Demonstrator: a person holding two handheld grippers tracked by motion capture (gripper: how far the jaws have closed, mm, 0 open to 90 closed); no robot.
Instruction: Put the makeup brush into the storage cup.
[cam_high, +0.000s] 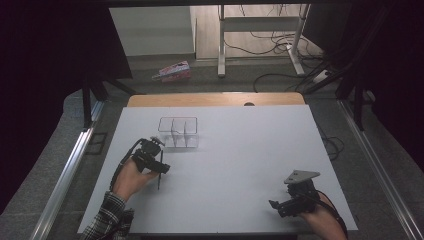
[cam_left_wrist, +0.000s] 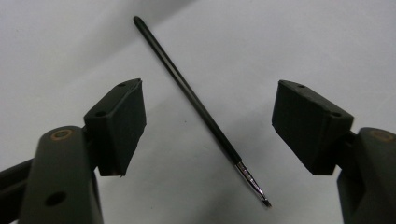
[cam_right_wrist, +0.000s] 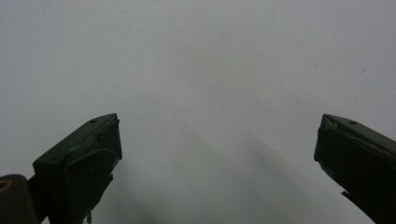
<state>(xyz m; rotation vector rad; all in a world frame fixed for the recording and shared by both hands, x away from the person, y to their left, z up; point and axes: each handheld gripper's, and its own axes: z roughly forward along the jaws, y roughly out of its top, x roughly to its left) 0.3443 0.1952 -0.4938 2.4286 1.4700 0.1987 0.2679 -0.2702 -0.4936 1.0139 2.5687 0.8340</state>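
Between open jaws, thin black brush (cam_left_wrist: 196, 105) (metal ferrule)

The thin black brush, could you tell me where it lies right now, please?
The brush lies on the white table, left of centre in the high view, between the open left tongs and near the clear organizer.

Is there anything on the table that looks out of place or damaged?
Nothing looks damaged or spilled. The thin black brush lies loose on the white table, outside the clear divided box, between the open jaws of the left hand-held gripper.
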